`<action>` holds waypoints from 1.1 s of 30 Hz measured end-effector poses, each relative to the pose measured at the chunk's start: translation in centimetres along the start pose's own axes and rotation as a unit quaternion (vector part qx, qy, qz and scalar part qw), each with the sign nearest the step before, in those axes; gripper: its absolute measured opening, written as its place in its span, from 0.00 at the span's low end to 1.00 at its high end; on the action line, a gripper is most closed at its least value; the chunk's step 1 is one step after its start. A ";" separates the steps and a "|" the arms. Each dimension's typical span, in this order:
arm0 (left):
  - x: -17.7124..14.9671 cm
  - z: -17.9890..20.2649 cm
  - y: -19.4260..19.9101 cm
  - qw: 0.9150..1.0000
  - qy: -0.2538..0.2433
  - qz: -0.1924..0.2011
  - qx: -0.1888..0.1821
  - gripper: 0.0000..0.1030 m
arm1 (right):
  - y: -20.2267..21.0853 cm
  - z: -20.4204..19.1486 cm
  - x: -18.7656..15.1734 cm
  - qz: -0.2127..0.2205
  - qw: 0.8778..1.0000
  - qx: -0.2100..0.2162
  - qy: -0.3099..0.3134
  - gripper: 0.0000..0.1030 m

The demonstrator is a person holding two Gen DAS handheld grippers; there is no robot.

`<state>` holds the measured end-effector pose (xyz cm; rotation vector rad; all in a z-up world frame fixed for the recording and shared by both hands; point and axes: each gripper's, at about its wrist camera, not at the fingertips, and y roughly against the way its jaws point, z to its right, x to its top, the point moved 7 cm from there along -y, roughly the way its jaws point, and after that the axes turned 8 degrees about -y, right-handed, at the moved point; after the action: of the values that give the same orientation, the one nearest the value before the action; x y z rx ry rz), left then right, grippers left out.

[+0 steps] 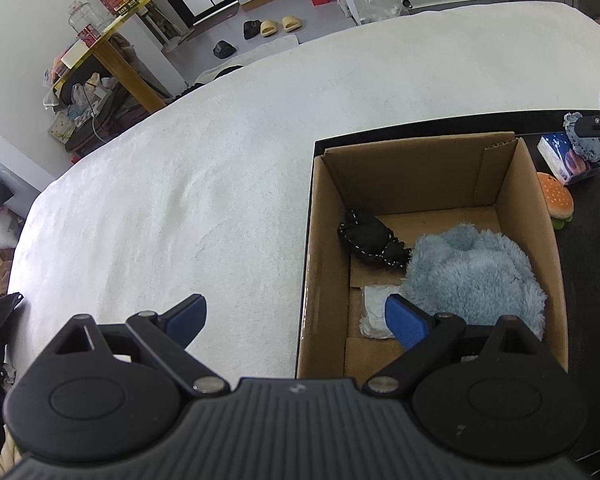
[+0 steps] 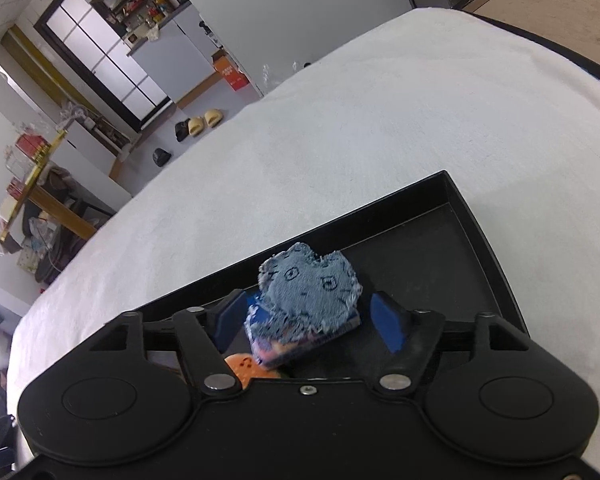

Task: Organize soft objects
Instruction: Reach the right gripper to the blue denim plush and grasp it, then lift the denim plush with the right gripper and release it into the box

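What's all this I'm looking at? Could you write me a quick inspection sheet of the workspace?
Surface: white bedcover carrying a black tray.
Job's things: cardboard box holding a blue plush, a black pouch and a white wad; on the tray, a blue cloth over a tissue pack, beside a burger toy.
Clutter: nothing seen.
Grippers: left hand-held gripper open, empty; right hand-held gripper open around the cloth.
Cables: nothing seen.
Surroundings: slippers, yellow shelf.

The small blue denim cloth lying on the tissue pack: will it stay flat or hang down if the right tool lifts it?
The denim cloth will probably droop: it looks thin, with frayed edges. It is likely light, and may drag across the tissue pack beneath.
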<state>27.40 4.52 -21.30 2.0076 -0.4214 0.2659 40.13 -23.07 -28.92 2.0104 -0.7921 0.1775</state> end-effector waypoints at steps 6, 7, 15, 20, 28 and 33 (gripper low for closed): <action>0.1 0.0 -0.4 1.000 0.006 -0.008 -0.002 0.92 | -2.1 -0.1 -0.3 -0.017 1.000 -0.016 0.015 0.76; 0.2 0.0 -0.5 1.000 0.006 -0.008 -0.002 0.92 | -2.3 -0.1 -0.3 -0.016 1.000 -0.019 0.020 0.74; 0.4 0.5 -0.4 1.000 -0.004 -0.006 -0.001 0.92 | -1.1 1.2 -0.5 -0.009 1.000 -0.023 0.010 0.16; 0.1 0.1 0.1 1.000 0.005 0.002 -0.004 0.92 | 0.5 2.2 -0.8 -0.007 0.999 -0.033 0.002 0.15; -0.3 -0.5 1.3 1.000 0.015 0.019 -0.015 0.92 | 3.8 1.4 -1.4 0.012 0.999 -0.034 0.017 0.15; -0.8 -1.3 2.3 0.999 0.026 0.026 -0.028 0.92 | 5.8 0.5 -1.8 0.019 0.999 -0.032 0.033 0.15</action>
<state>25.75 4.83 -19.09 1.9327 -0.4434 0.3335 35.17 -24.68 -25.84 1.9199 -0.7852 0.2369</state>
